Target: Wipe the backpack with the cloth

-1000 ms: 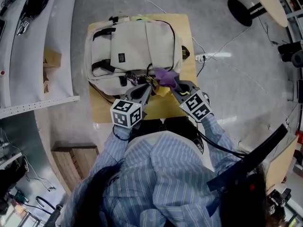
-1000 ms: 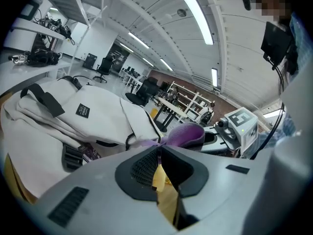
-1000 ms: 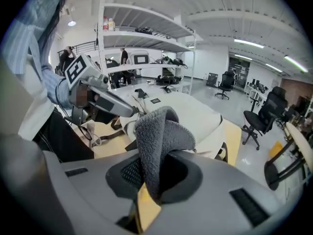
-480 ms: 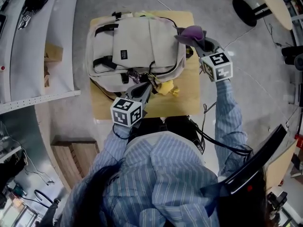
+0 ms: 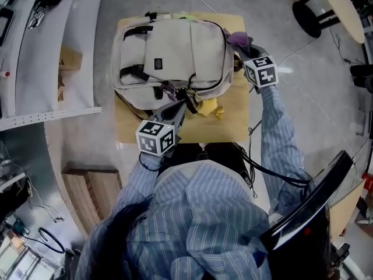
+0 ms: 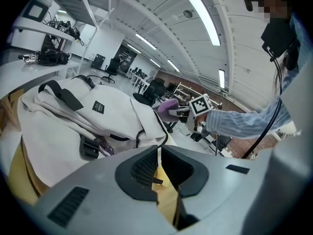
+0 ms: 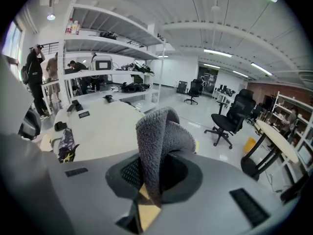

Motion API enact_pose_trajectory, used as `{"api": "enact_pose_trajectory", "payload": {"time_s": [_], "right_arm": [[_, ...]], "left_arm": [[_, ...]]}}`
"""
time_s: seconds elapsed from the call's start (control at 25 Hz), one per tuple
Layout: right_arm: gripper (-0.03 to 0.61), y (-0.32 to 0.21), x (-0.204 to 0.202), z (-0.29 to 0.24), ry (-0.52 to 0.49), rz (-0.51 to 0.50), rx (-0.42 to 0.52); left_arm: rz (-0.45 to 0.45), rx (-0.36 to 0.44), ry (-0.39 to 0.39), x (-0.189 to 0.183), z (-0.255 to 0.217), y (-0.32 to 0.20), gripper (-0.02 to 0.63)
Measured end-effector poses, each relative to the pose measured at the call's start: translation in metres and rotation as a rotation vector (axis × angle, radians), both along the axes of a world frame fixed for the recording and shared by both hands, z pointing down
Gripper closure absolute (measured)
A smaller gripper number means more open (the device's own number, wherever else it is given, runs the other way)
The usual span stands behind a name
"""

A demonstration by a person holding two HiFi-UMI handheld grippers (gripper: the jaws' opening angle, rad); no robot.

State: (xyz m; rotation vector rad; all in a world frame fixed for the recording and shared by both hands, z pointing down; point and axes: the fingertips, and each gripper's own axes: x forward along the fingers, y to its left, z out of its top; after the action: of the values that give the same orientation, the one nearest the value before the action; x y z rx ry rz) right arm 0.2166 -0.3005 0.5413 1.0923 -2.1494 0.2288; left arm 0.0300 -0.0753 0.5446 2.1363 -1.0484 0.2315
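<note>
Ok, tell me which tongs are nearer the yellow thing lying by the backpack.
Left. The left tongs sit right beside the yellow thing, at the backpack's near edge. The right tongs, shut on the purple cloth, are by the backpack's right side.

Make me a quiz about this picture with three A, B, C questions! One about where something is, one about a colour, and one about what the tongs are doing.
1. Where is the backpack?
A. on the floor
B. on the wooden table
C. on a chair

2. What colour is the cloth?
A. purple
B. green
C. red

3. What are the right tongs doing?
A. open and empty
B. shut on the cloth
C. holding a bottle

Answers:
1 B: the head view shows the backpack lying flat on the table top.
2 A: the cloth looks purple in the head view.
3 B: the right gripper view shows the cloth pinched between the tongs and sticking up.
</note>
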Motion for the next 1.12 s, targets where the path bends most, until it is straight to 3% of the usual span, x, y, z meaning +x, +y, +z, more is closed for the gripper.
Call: {"api": "enact_pose_trajectory", "payload": {"time_s": [0.16, 0.48, 0.76, 0.96, 1.12], "right_arm": [[0.537, 0.043, -0.008, 0.019, -0.01, -0.029, -0.049], [0.537, 0.14, -0.043, 0.033, -0.147, 0.001, -0.138], [0.537, 0.215, -0.072, 0.05, -0.165, -0.061, -0.22], [0.537, 0.246, -0.082, 0.053, -0.175, -0.085, -0.265], [0.537, 0.245, -0.078, 0.046, -0.197, -0.057, -0.24]], "left_arm": [[-0.009, -0.006, 0.015, 0.0, 0.003, 0.001, 0.591], [0.038, -0.003, 0.031, 0.017, 0.005, 0.005, 0.591], [0.09, -0.025, 0.036, 0.03, 0.018, 0.006, 0.591], [0.11, -0.002, 0.024, 0.035, 0.009, 0.004, 0.591], [0.058, 0.04, 0.013, 0.028, -0.007, 0.007, 0.591]]}}
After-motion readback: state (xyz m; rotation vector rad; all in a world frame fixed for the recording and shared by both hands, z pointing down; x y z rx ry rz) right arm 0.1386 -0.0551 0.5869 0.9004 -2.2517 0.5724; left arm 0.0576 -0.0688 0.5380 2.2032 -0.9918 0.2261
